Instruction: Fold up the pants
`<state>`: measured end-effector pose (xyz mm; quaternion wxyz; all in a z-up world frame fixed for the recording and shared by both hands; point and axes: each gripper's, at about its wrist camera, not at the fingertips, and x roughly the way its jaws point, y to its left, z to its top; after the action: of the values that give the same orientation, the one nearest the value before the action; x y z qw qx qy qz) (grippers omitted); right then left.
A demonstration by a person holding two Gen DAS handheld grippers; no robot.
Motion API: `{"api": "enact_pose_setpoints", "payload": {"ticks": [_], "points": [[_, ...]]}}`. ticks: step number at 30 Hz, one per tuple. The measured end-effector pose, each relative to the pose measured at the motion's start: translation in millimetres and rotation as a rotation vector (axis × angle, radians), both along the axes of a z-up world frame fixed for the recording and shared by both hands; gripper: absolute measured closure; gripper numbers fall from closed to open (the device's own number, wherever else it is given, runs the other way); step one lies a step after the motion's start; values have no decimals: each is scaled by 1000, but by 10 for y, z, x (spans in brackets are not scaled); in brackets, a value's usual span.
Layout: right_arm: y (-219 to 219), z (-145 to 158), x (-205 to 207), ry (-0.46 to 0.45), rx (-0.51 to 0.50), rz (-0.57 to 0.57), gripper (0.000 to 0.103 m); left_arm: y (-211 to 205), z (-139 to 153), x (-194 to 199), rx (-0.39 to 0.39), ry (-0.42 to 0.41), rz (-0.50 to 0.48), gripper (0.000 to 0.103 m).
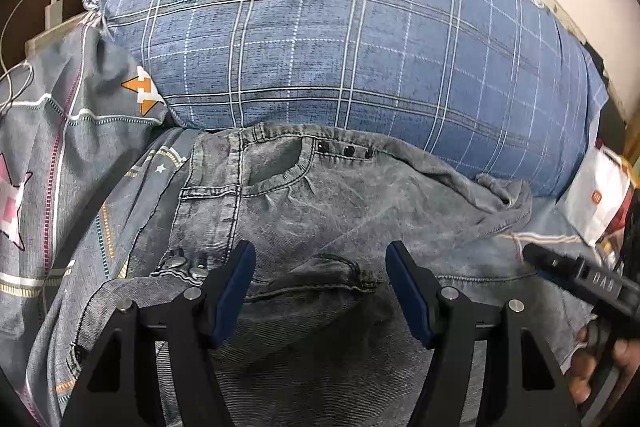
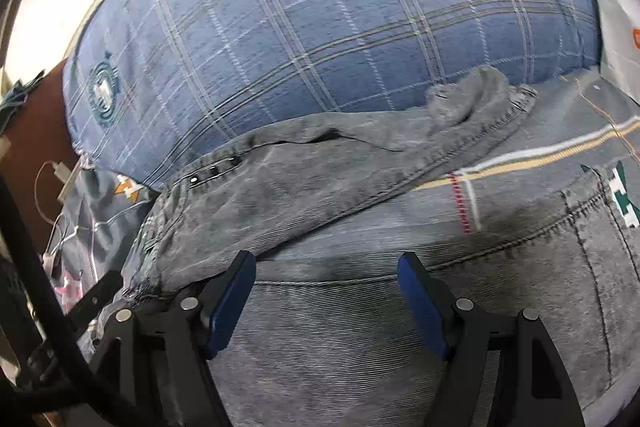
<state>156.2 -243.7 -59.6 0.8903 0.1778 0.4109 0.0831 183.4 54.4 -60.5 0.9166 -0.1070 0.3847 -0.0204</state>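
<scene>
The grey jeans point(image 1: 320, 211) are spread on the patterned bedsheet point(image 1: 36, 155) against the blue plaid pillow point(image 1: 360, 39), directly beneath the gaping, empty left gripper point(image 1: 320, 287) and right gripper point(image 2: 326, 301), long axis running crosswise

A home bedroom: plaid pillow point(image 1: 360, 27), patterned bedsheet point(image 1: 40, 155) (charger cable point(image 1: 16, 27) alongside).
</scene>
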Motion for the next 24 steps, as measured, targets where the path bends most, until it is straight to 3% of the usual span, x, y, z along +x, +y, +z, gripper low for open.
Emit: {"api": "enact_pose_setpoints", "payload": {"ticks": [10, 24], "points": [[-213, 23, 4, -24, 21, -66, 28, -7, -40, 35, -21, 34, -25, 35], [-286, -22, -8, 2, 54, -105, 28, 48, 25, -2, -54, -3, -4, 35]]}}
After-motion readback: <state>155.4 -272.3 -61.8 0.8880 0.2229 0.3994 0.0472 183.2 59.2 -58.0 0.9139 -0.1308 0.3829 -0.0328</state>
